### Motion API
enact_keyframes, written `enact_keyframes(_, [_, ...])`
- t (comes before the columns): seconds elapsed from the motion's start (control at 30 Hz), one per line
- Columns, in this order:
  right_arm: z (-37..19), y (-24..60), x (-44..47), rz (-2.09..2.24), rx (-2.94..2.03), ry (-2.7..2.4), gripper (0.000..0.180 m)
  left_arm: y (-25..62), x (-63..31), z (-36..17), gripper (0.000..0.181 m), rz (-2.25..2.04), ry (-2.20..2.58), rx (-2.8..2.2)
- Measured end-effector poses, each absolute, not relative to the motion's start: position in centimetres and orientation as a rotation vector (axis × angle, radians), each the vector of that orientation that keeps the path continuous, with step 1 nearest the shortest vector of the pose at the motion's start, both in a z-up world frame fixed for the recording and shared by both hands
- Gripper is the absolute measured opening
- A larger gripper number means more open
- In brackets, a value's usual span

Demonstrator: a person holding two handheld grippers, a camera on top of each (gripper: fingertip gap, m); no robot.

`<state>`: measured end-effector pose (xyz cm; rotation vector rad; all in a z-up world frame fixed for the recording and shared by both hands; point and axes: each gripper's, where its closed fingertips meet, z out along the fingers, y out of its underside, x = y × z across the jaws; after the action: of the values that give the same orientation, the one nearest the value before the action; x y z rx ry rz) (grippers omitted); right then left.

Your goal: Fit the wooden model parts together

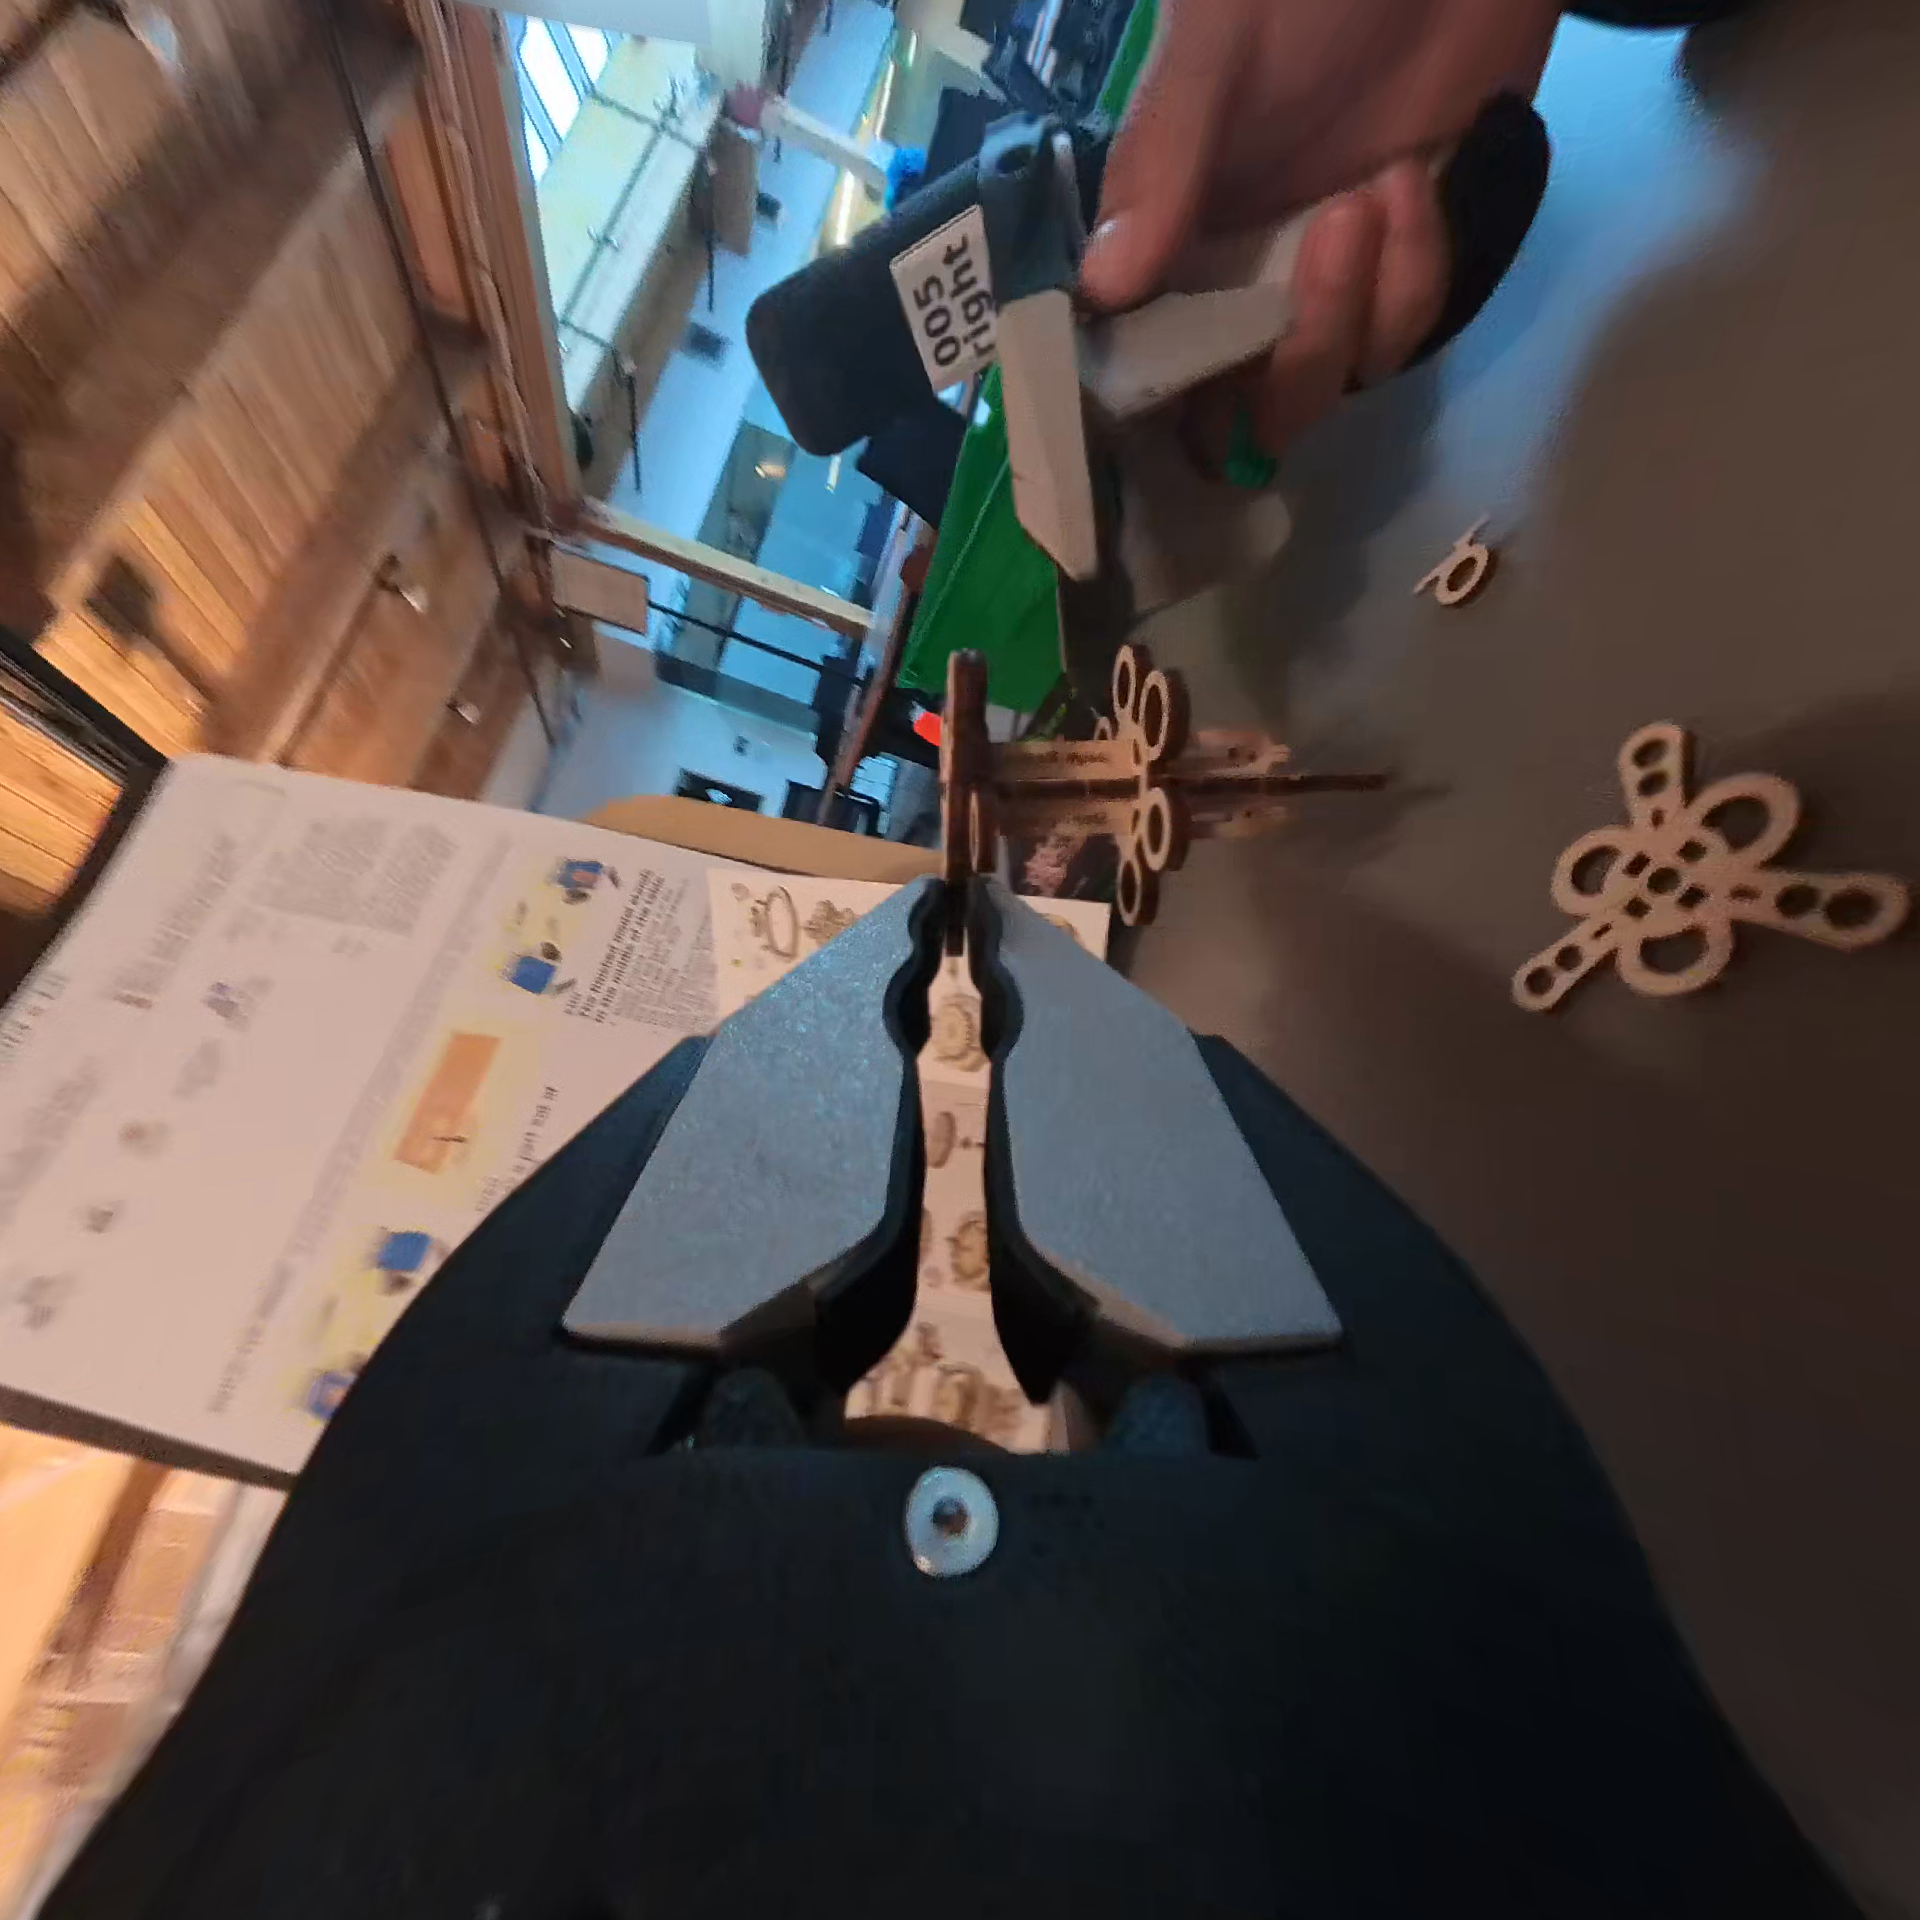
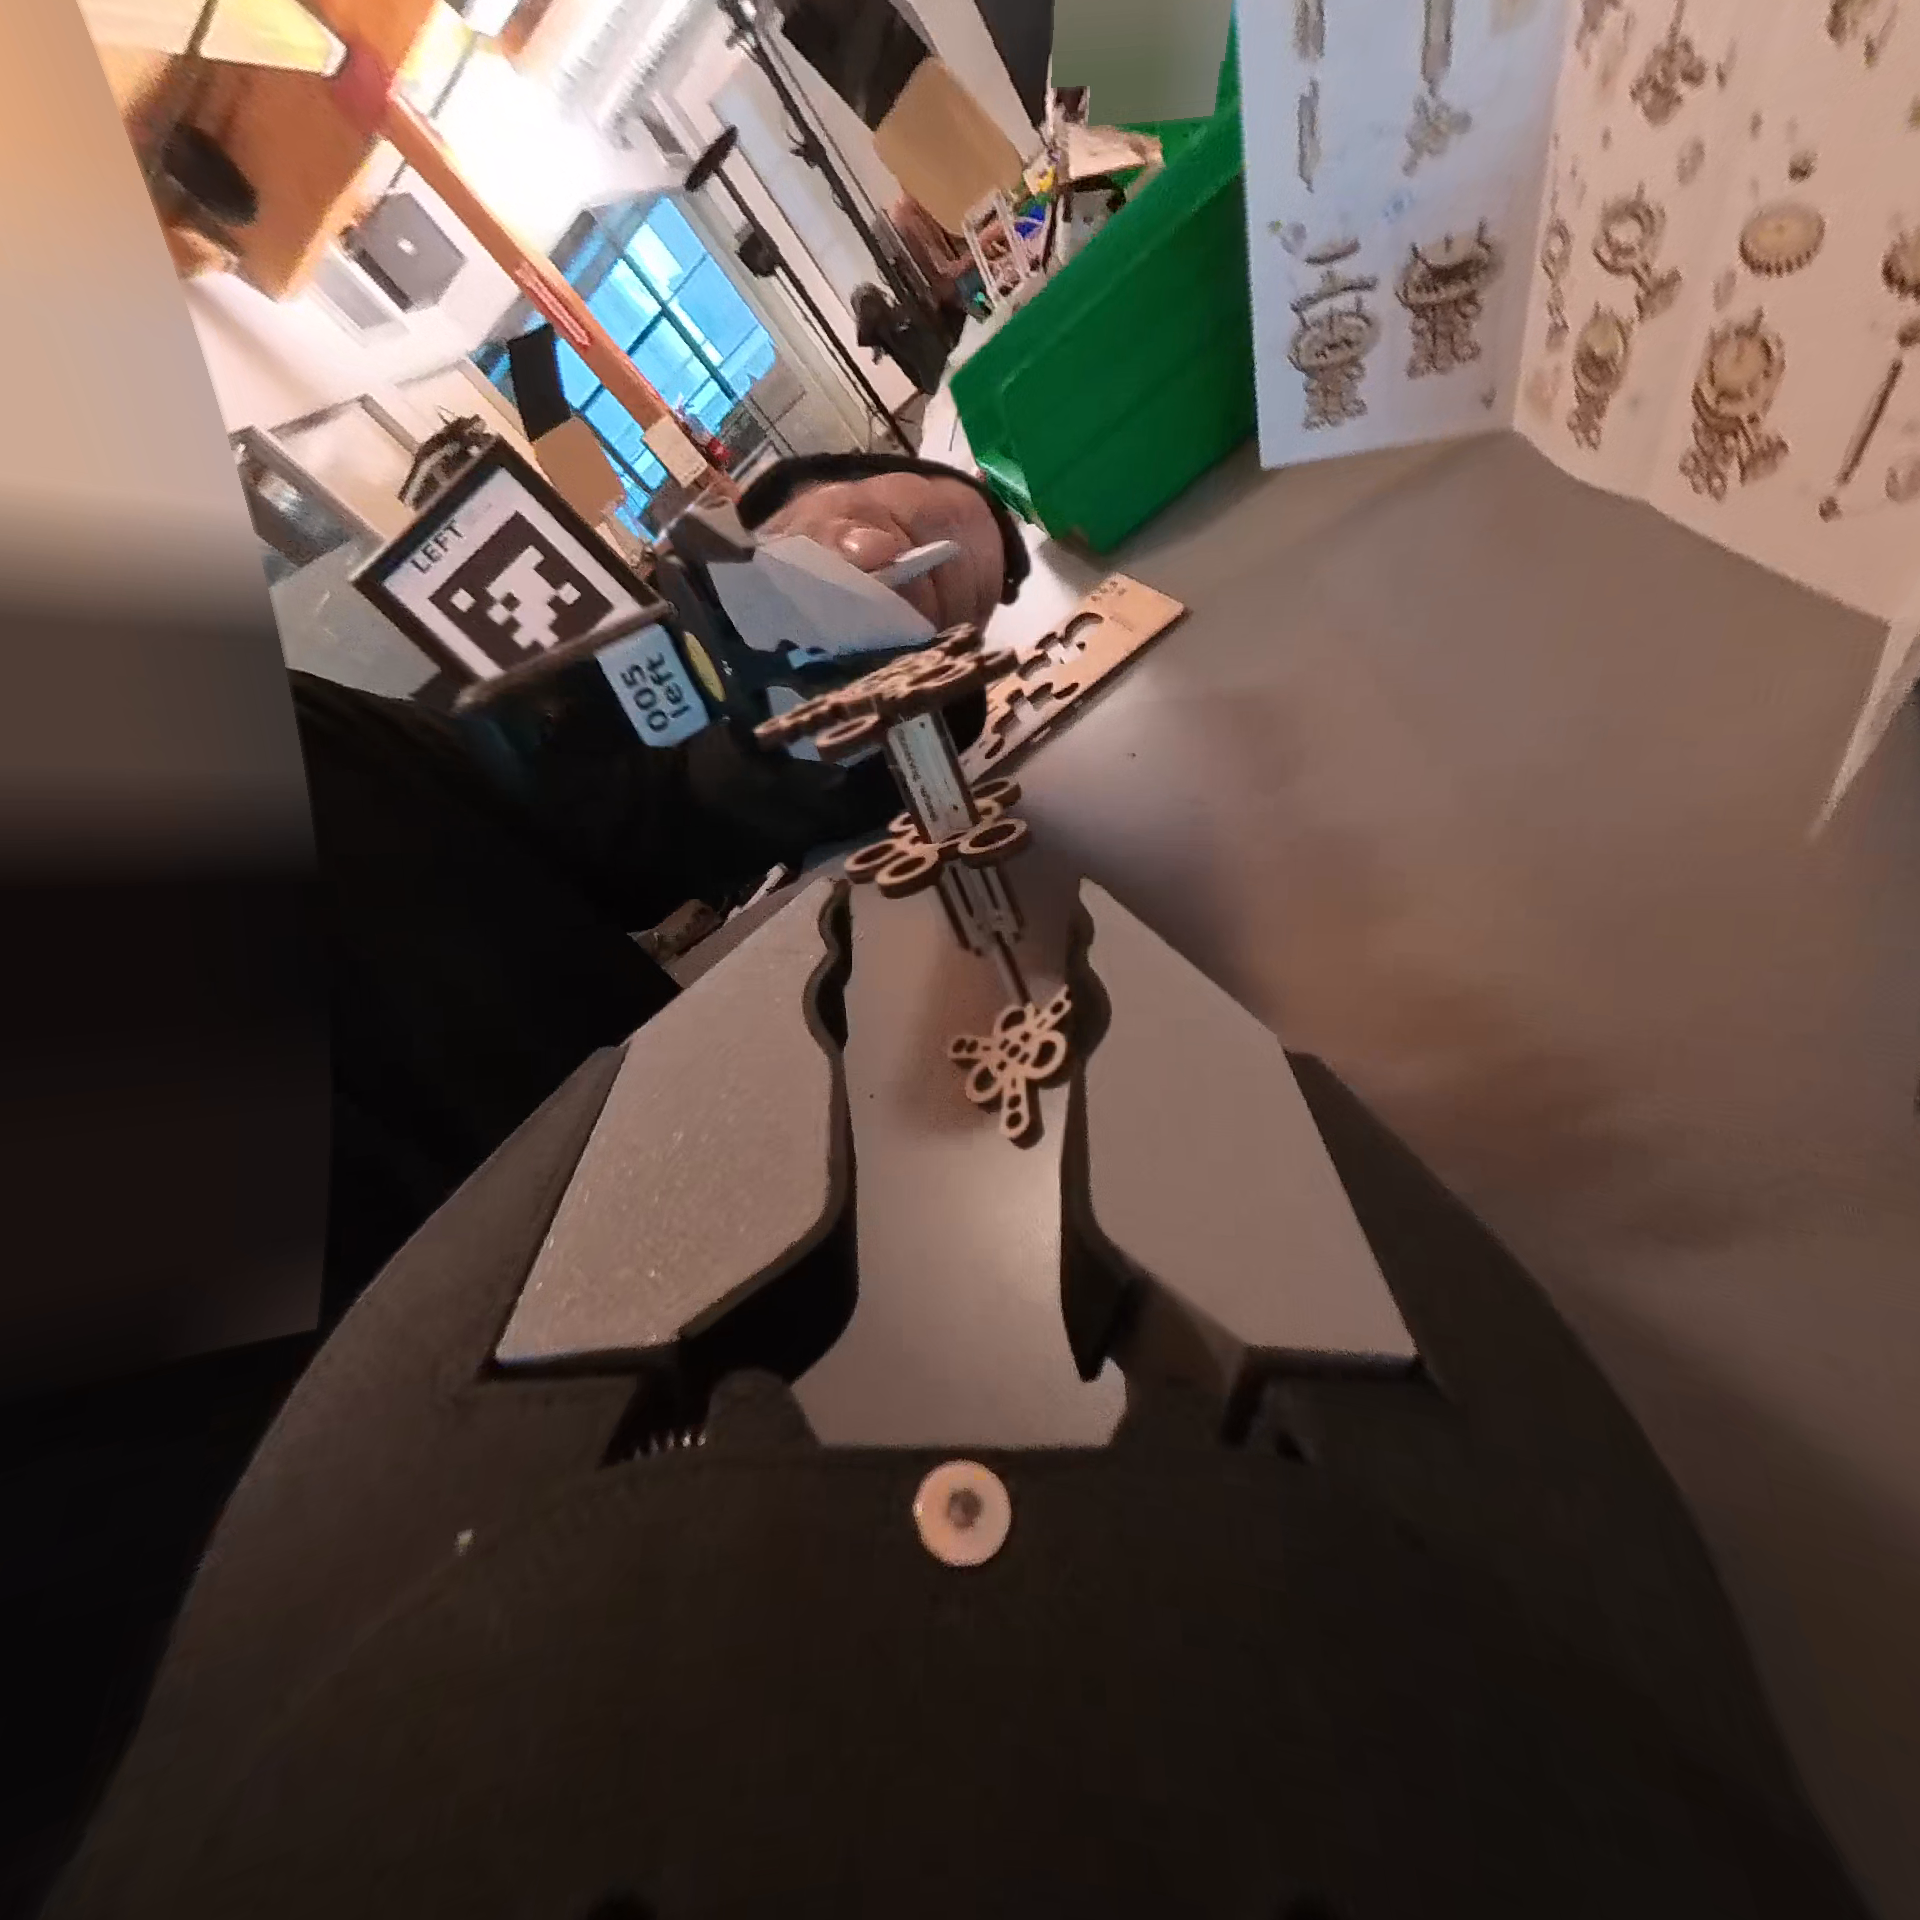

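Observation:
My left gripper [image 1: 958,896] is shut on the edge of a flower-shaped plate at one end of the wooden model [image 1: 1081,790]. The model is a slim shaft with flower-shaped plates slotted on it, held above the grey table. In the right wrist view the model [image 2: 935,800] points towards my right gripper [image 2: 961,914], which is open and empty just short of the shaft's free end. A loose flower-shaped part [image 2: 1013,1060] lies on the table between and below its fingers; it also shows in the left wrist view [image 1: 1704,883]. A hand holds each gripper.
A smaller wooden part [image 1: 1460,571] lies farther off on the table. A wooden sheet with cut-outs [image 2: 1101,629] and a green bin [image 2: 1112,395] lie behind the model. Instruction sheets [image 2: 1714,260] stand propped at the right, and another sheet [image 1: 364,987] is beside my left gripper.

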<state>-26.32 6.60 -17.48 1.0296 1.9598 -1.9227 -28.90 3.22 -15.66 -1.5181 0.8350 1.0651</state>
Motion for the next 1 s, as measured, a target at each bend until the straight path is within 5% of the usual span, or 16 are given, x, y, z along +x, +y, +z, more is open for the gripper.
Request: enact_keyframes(1.0, [-18.9,4.5,-26.9,-1.897,1.001,2.259,0.033,3.9,-29.3,-17.3,0.0,1.132,0.846,-1.691])
